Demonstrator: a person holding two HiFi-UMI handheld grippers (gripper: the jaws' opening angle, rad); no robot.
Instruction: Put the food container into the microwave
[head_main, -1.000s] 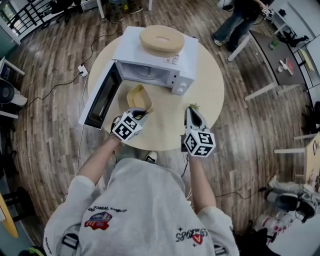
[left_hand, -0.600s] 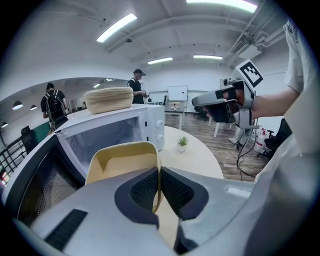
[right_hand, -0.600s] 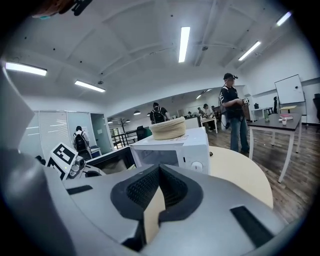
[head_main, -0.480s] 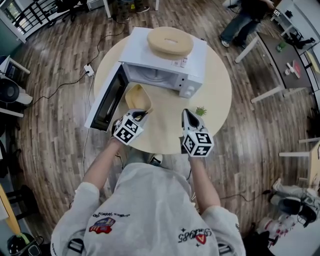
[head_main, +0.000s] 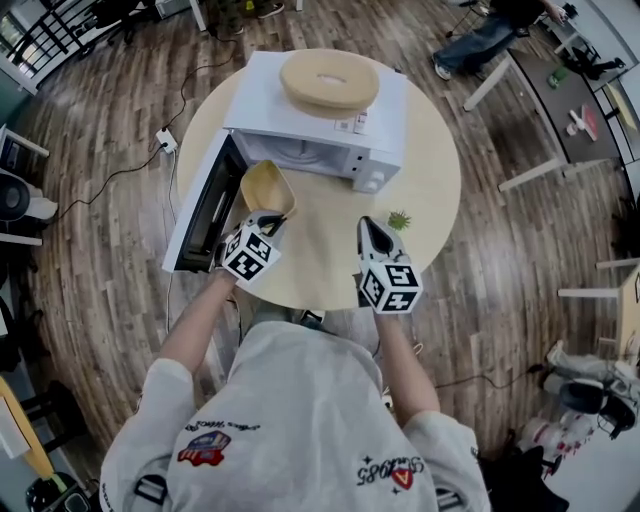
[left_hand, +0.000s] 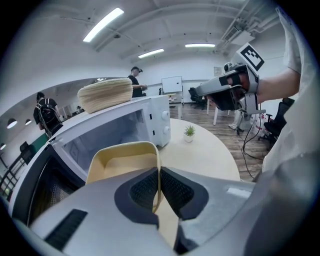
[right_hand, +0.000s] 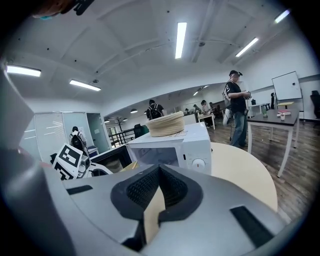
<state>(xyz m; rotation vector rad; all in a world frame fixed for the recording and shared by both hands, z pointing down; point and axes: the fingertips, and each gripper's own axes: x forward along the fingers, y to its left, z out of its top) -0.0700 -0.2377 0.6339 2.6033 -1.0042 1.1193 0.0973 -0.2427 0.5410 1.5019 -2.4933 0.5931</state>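
Note:
A pale yellow food container (head_main: 266, 188) hangs just in front of the open white microwave (head_main: 320, 110), near its left side. My left gripper (head_main: 268, 218) is shut on the container's near rim; in the left gripper view the thin rim (left_hand: 159, 175) runs between the two dark pads and the container (left_hand: 125, 162) is empty. The microwave door (head_main: 200, 205) swings out to the left. My right gripper (head_main: 368, 225) hovers over the table's near right part, shut with nothing in it, and faces the microwave (right_hand: 175, 145).
A round wooden board (head_main: 329, 80) lies on top of the microwave. A small potted plant (head_main: 399, 220) stands on the round beige table (head_main: 425, 180) just ahead of the right gripper. Cables and a power strip (head_main: 165, 143) lie on the floor at left.
The left gripper has carried the container a little nearer the microwave's opening. The right gripper has stayed about where it was, shut.

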